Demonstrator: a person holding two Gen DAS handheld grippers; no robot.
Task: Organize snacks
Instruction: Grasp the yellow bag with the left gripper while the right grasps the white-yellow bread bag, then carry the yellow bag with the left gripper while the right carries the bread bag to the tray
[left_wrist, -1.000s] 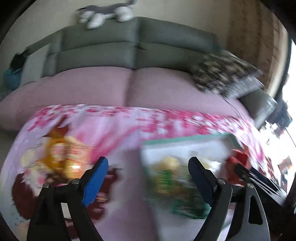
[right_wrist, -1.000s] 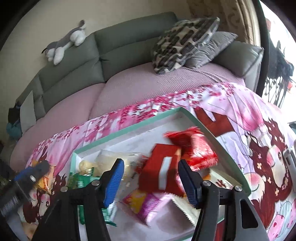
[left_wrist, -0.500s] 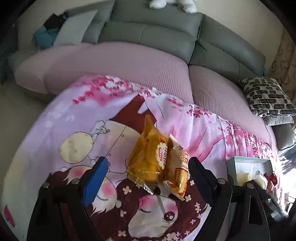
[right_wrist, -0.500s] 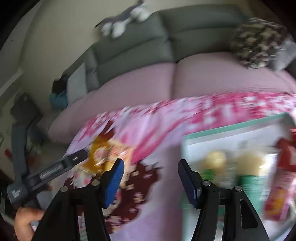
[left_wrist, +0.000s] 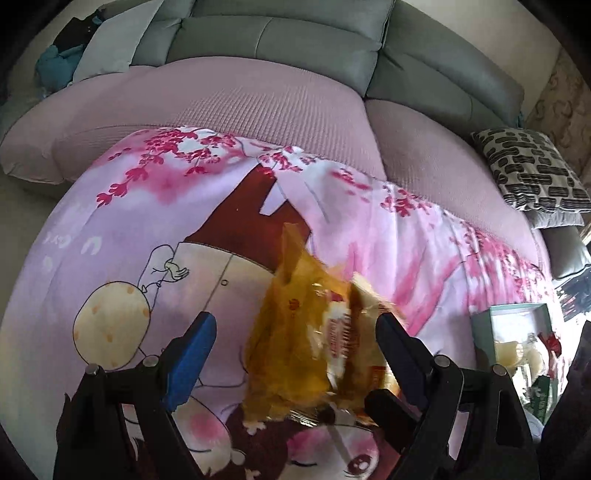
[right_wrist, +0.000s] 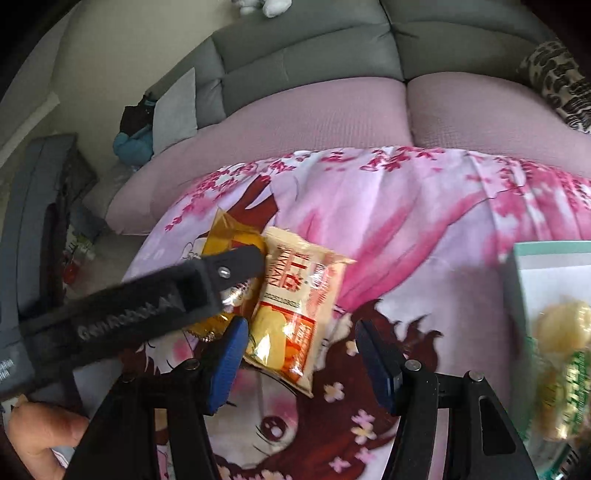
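Two snack packets lie side by side on the pink printed cloth (left_wrist: 122, 236): a yellow-orange packet (left_wrist: 291, 347) and a cream and orange packet (right_wrist: 295, 302). My left gripper (left_wrist: 291, 354) is open with its jaws either side of the yellow packet, close above it. In the right wrist view the left gripper (right_wrist: 236, 269) lies across the yellow packet (right_wrist: 229, 232). My right gripper (right_wrist: 299, 358) is open and empty just in front of the cream packet. The teal-rimmed tray (right_wrist: 517, 258) with several snacks is at the right.
A grey sofa (left_wrist: 280, 40) with a mauve seat cover (left_wrist: 229, 99) stands behind the cloth. A black and white patterned cushion (left_wrist: 535, 170) lies at the right. The tray also shows at the right edge of the left wrist view (left_wrist: 480, 325).
Both grippers have swung left, away from the tray, to the two packets. The left gripper has closed in on the yellow packet, which now fills the space between its jaws.
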